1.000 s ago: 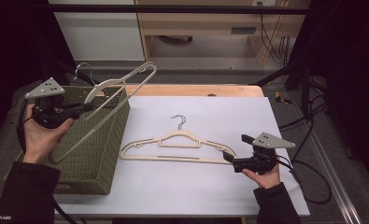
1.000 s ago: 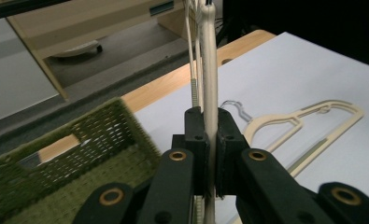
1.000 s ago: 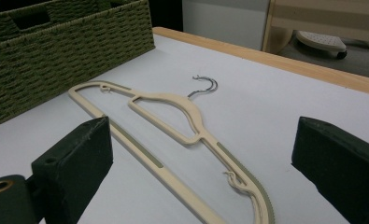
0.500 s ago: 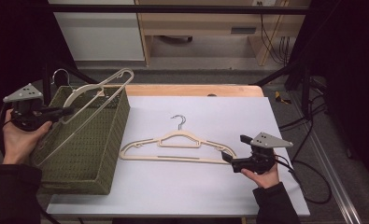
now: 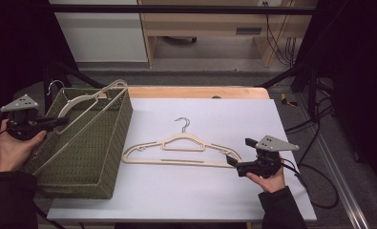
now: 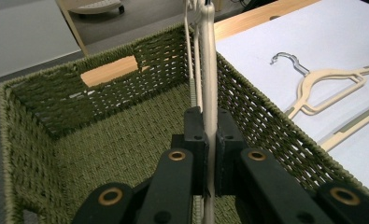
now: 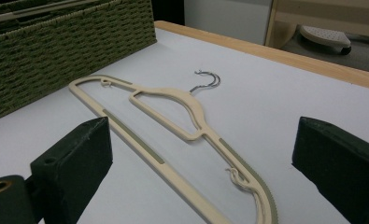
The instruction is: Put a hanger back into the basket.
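My left gripper [image 5: 62, 122] is shut on the thin bar of a cream plastic hanger [image 5: 91, 98] and holds it tilted over the green woven basket [image 5: 114, 143]. The hanger's metal hook pokes past the basket's far left corner. In the left gripper view the jaws [image 6: 209, 140] pinch the bar edge-on above the basket's floor [image 6: 126, 140]. A second cream hanger [image 5: 186, 143] lies flat on the white table. My right gripper [image 5: 238, 152] rests at that hanger's right end, open, and in the right gripper view [image 7: 205, 140] the hanger [image 7: 173, 112] lies ahead between the wide jaws.
The basket stands on the table's left edge. White tabletop [image 5: 200, 195] stretches in front of the lying hanger, with a wooden strip [image 5: 200, 91] along the far edge. A white cabinet [image 5: 100, 33] and a wooden bench stand behind. Cables [image 5: 315, 176] trail at the right.
My left gripper has moved left and down with its hanger, bringing it lower over the basket. The right gripper and the hanger on the table have stayed put.
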{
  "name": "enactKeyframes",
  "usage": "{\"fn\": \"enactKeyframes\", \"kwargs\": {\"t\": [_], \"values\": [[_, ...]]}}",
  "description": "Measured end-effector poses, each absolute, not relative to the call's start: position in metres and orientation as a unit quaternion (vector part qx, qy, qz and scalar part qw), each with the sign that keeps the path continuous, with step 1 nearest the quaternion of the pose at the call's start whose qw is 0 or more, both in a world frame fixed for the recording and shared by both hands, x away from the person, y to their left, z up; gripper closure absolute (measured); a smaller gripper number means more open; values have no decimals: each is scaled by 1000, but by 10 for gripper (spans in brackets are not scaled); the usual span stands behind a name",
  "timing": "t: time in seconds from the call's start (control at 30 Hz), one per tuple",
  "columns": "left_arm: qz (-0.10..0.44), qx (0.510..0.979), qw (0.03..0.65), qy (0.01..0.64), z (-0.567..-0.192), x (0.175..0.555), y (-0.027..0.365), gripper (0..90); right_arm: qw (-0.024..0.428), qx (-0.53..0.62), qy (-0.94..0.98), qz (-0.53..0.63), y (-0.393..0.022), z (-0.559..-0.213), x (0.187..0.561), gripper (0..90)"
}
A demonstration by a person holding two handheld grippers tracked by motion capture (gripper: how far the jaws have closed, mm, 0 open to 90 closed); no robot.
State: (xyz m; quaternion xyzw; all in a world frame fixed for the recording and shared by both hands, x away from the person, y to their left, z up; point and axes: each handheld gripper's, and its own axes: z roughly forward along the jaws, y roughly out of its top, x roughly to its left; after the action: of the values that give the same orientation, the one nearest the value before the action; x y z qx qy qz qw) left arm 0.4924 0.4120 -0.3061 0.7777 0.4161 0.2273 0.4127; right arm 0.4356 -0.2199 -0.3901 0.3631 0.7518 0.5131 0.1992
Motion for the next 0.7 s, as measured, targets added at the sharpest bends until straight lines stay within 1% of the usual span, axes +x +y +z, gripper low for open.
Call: {"fn": "enactKeyframes", "kwargs": {"t": [0.3, 0.7], "values": [[208, 768, 423, 433, -325, 487, 423, 861, 198, 362, 754, 510, -218, -391, 436, 56], [181, 774, 401, 456, -358, 492, 417, 860, 196, 362, 756, 509, -217, -392, 436, 56]]}}
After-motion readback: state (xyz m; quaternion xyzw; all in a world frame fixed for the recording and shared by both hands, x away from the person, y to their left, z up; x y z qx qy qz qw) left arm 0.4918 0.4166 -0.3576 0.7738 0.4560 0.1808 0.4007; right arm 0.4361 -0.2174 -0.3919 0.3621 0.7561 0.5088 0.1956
